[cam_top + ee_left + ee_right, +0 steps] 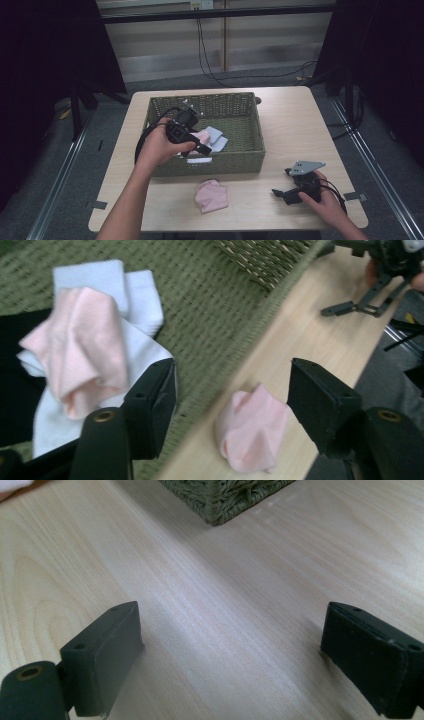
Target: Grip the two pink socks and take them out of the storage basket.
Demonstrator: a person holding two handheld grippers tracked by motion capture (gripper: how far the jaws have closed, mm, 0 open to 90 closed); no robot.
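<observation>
Pink cloths, one in basket (250, 150), one (212, 196) on table (290, 125).

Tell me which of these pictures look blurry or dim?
High view: dim, dark at both sides, table evenly lit. Left gripper view: motion-smeared, pink cloth and basket soft. Right gripper view: its black pads slightly soft, wood grain sharp, pale glare mid-table.

I think I am working in a lab or a recording room, not in a home. Black curtains (45, 50) hang on both sides of a small wooden table (295, 125). Cables (210, 60) run down from a wall socket (201, 5) and lie across the grey carpet floor (380, 165). Metal rails (57, 180) run on the floor beside the table.
</observation>
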